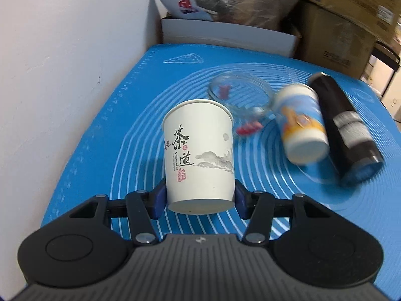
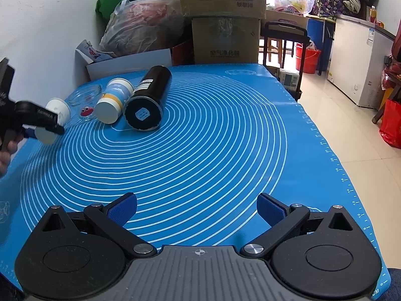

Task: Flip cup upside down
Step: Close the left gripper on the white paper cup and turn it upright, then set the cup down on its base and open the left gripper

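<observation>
Left wrist view: blue-and-white cup (image 1: 302, 128) and black cylinder (image 1: 347, 125) motion-blurred, print unreadable. Glass dish (image 1: 240, 92) smeared, near side hidden behind white paper cup (image 1: 200, 155); red bits inside not identifiable. Paper cup's lower sides covered by blue pads (image 1: 158, 198), so contact area was unseen. Right wrist view: left gripper (image 2: 47, 123) cut off by left edge and blurred, its fingers covering most of the paper cup. Cardboard boxes (image 2: 223, 17) cropped at top.

I see matt paper cup (image 1: 199, 150), clear glossy glass bowl (image 1: 240, 92), glossy black flask (image 2: 147, 100), smooth rubbery blue mat (image 2: 213, 138).
</observation>
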### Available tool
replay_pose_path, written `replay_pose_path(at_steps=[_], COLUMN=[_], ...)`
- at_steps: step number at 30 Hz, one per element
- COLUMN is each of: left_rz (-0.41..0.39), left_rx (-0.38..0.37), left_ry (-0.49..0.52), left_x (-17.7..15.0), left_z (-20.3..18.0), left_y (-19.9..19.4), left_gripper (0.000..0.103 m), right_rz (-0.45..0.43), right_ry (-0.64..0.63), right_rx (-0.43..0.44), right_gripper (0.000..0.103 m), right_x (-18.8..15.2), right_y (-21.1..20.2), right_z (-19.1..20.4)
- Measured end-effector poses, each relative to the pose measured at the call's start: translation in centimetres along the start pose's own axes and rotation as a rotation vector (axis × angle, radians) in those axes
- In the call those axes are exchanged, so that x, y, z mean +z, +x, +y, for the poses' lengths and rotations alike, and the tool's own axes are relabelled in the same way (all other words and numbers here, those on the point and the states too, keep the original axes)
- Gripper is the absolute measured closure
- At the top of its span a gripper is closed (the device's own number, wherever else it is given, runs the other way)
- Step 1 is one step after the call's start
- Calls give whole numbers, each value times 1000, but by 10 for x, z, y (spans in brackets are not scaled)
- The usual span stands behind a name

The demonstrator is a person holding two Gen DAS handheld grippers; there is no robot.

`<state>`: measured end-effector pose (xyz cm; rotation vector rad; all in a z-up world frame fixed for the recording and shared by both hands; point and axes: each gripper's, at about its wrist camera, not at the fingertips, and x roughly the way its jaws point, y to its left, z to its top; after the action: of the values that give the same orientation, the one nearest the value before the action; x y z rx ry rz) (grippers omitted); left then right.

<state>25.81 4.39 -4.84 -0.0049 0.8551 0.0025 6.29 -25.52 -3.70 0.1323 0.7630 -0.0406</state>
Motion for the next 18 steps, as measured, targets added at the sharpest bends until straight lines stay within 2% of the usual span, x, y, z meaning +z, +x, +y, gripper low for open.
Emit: replay_pose_path(at_steps=[4, 10, 16, 18], left_rz=[-13, -7, 56, 50], left_rx=[0, -57, -69, -57], left_ry=[33, 41, 60, 79], left_x=[-27, -63, -81, -82], left_z=[-12, -35, -55, -57], left_y=[-25, -55, -47, -45], left_gripper=[49, 49, 48, 48], right_rz=[-12, -17, -13, -10], right_ry=[-6, -10, -11, -10], right_rx=[9, 21, 24, 21], right_gripper=[0, 0, 0, 0], right_x=[-1, -4, -7, -7], right_y=[-7, -16, -20, -19], right_z=[2, 3, 0, -2])
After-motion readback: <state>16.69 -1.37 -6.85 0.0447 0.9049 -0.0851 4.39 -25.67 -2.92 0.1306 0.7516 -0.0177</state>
